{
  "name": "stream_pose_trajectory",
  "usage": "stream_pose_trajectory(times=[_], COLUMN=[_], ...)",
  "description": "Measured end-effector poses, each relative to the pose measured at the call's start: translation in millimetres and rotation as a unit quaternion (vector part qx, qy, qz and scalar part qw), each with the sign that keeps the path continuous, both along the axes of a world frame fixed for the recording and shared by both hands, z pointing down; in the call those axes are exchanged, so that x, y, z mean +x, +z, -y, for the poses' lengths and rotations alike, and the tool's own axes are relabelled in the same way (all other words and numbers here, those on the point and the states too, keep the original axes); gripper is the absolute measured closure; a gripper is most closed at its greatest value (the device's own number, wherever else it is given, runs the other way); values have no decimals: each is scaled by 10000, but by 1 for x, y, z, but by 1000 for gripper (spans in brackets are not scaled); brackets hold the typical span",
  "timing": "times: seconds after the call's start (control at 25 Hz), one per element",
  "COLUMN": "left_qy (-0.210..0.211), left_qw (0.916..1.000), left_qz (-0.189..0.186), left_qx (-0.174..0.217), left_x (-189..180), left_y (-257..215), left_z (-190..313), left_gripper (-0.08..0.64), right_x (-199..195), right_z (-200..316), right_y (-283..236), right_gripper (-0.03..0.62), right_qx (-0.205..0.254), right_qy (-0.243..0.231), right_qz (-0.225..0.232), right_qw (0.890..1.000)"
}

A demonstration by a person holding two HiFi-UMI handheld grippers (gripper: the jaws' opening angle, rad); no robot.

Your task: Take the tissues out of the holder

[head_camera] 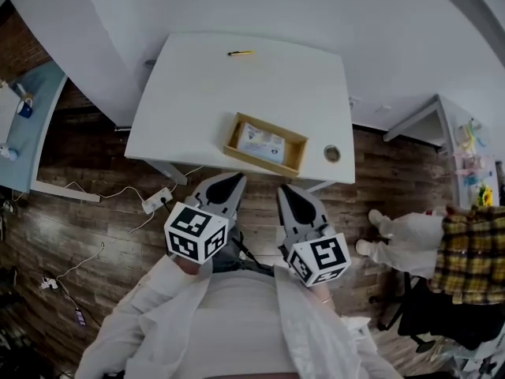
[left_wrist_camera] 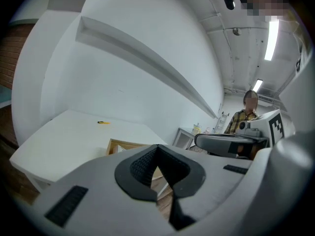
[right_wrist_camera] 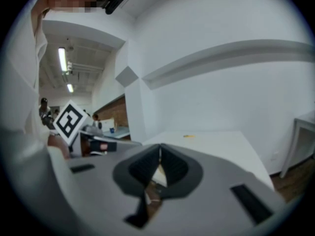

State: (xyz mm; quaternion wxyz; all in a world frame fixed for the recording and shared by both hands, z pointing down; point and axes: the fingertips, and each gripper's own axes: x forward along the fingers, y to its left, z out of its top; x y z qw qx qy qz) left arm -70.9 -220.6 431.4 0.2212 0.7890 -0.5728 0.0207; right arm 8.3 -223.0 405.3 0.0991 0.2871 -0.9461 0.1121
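A shallow wooden holder [head_camera: 265,144] sits near the front edge of the white table [head_camera: 197,101], with a pale blue tissue pack [head_camera: 261,143] lying flat inside it. My left gripper [head_camera: 236,179] and right gripper [head_camera: 282,190] hang side by side in front of the table, short of its edge, both shut with nothing between the jaws. In the left gripper view the holder's wooden rim [left_wrist_camera: 119,145] peeks over the shut left gripper [left_wrist_camera: 157,146]. The right gripper [right_wrist_camera: 160,147] shows its jaws together, tips touching.
A yellow pen [head_camera: 241,53] lies at the table's far side. A round grommet hole [head_camera: 332,153] marks the front right corner. A power strip [head_camera: 157,200] and cables lie on the wooden floor at left. A person in a plaid shirt [head_camera: 472,255] stands at right.
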Motion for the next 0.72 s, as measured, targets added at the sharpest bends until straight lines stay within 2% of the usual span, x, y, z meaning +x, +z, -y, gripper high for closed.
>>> stream_pose_trajectory(times=[0.2,0.48,0.72], left_qy=[-62,313,764], left_qw=[10000,9991,9948], left_qz=[13,221,304], left_qx=[-54,-204,-594], left_x=[-21,-40,-35], left_y=[5,11,35], left_z=[28,66,77], left_gripper=[545,543,545], right_x=[-15,-40,-53], right_z=[26,61,74], right_y=[6,8,20], right_gripper=[581,581,581], right_qx=[-164,-173,-323], right_qy=[65,213,360], right_qz=[-36,-19,19], right_qw=[9998,9996,9988])
